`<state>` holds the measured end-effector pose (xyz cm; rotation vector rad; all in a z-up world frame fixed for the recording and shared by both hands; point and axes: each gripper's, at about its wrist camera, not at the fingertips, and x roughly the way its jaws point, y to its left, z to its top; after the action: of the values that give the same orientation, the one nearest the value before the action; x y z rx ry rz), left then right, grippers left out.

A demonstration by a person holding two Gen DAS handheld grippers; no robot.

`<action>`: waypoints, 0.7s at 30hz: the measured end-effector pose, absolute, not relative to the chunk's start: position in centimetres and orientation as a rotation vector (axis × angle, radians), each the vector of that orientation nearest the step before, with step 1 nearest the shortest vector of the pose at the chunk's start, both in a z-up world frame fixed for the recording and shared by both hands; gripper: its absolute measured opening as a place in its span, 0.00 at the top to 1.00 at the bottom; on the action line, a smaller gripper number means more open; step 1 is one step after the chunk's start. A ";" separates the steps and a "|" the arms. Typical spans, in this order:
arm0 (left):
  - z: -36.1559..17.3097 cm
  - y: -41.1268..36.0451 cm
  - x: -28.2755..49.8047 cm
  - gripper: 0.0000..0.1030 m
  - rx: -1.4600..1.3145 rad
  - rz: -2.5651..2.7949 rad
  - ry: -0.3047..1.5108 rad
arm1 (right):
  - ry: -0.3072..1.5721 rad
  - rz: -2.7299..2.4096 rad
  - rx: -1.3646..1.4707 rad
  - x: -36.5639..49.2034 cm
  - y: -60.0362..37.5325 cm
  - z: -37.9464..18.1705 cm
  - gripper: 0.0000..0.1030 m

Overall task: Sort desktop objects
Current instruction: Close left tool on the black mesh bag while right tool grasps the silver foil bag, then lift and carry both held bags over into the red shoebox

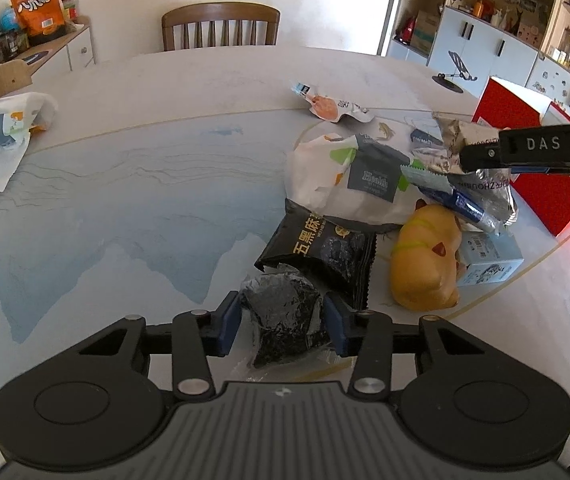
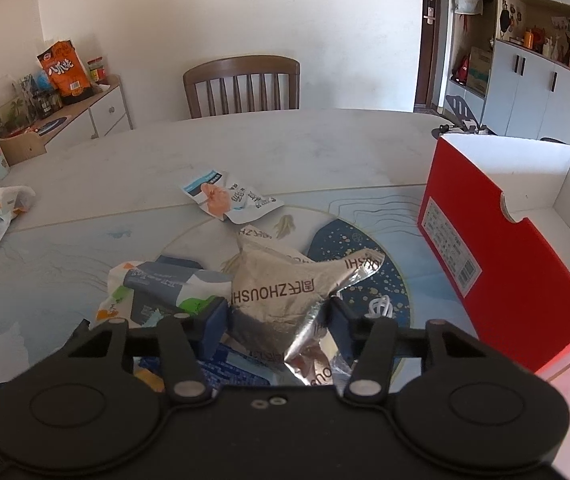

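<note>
Silver foil: a crumpled snack bag (image 2: 285, 300) printed ZHOUSHI sits in the lower centre of the right wrist view, and we record the right hand-held gripper (image 2: 279, 326) clamped on it, both blue pads pressing its sides. In the left wrist view that same gripper enters from the right edge, at mid-height.

Black and clear film: a small wrapped dark packet (image 1: 283, 318) lies at the lower centre of the left wrist view, with the left hand-held gripper (image 1: 283, 326) closed on it, a pad against each flank.

Further items we list on the counter (image 1: 125, 200), all right of centre in the left wrist view:
- a black sachet (image 1: 319, 250) with gold lettering, just above the gripped packet;
- a white bag (image 1: 349, 182) with green and grey print, above the sachet;
- a yellow cat-shaped toy (image 1: 425, 264), touching a small pale blue box (image 1: 489, 260) on its right;
- a blue-and-white pouch (image 1: 325, 106) with an orange picture, further up and apart from the pile.

Red cardboard: an open box (image 2: 517, 264) with a white interior stands at the right of the right wrist view. A wooden chair (image 1: 221, 26) stands beyond the counter's far edge, top centre.
</note>
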<state>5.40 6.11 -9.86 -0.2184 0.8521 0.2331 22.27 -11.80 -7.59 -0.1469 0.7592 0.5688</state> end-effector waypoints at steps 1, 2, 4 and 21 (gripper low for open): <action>-9.8 6.1 5.3 0.59 -0.221 0.234 0.849 | 0.760 0.571 -0.147 22.3 -11.8 -7.5 0.53; -9.6 6.1 5.3 0.59 -0.222 0.235 0.847 | 0.758 0.569 -0.145 22.2 -11.9 -7.4 0.53; -9.3 6.1 5.2 0.59 -0.225 0.241 0.842 | 0.757 0.567 -0.145 22.2 -12.2 -7.3 0.53; -5.0 5.2 5.7 0.59 -0.224 0.219 0.783 | 0.745 0.615 -0.104 21.2 -14.6 -4.7 0.54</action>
<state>5.67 5.18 -5.04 -0.2243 0.7834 0.2192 21.20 -14.63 -4.67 -0.1045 0.7449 0.6150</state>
